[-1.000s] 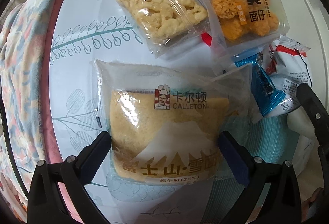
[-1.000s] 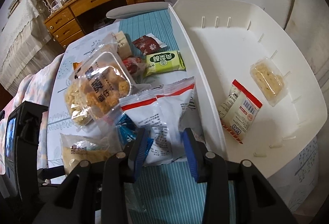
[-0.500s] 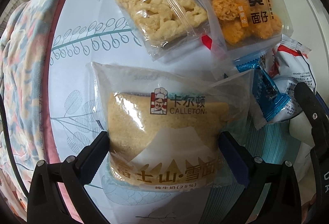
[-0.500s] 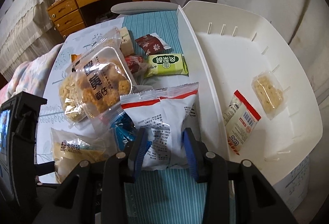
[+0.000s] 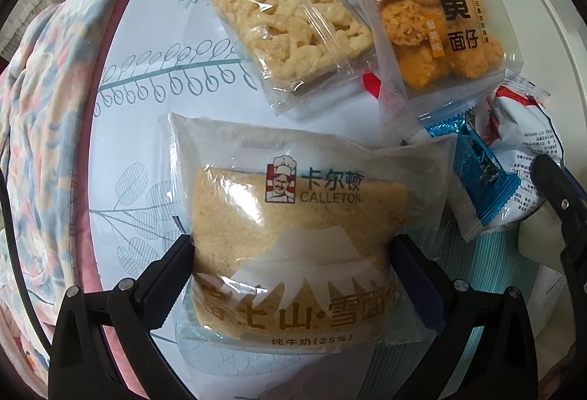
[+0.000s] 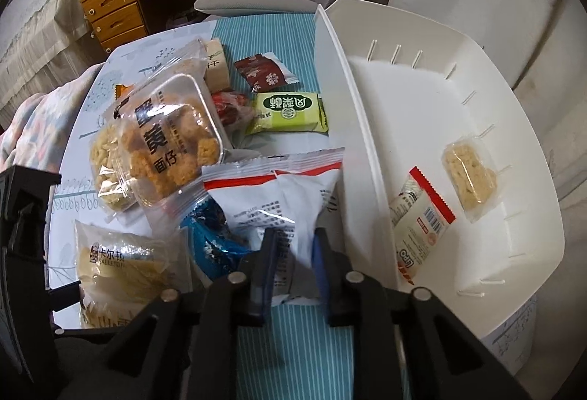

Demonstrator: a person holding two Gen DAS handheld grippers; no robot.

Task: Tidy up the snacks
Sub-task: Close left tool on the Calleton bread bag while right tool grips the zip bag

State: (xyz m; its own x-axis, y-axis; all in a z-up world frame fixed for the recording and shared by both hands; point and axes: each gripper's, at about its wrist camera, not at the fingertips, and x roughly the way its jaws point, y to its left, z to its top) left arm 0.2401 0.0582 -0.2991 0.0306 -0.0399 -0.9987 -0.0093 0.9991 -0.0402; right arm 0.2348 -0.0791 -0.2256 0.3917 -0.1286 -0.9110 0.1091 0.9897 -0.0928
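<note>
- Right wrist view: the right tool [image 6: 291,255] has just been closing, and its blue pads now pinch the near end of the white snack bag with the red stripe [image 6: 282,194], which lies on the striped surface [image 6: 293,337] just beside the white bin [image 6: 510,128].
- Left wrist view: the left tool [image 5: 291,271] points down with its pads spread at either side of the Calleton bread pack [image 5: 290,235]; I cannot tell whether they press on it, so I read it as straddled, not gripped.
- To do this step well, I would lift the white bag straight up until its tail is free, then carry it over the bin wall and let go low inside.
- Risk: the blue wrapper [image 6: 214,242] lies touching the bag on the side away from the bin and may drag along.
- Inside the bin already lie a red-edged sachet [image 6: 422,216] and a small clear pack of pale crisp [image 6: 469,176]; bare floor remains beyond them.
- Farther from the bin wait the crab-roe noodle snack tray [image 6: 168,143], a puffed rice bar [image 5: 290,26], a green packet [image 6: 290,112] and a dark red one [image 6: 264,72].
</note>
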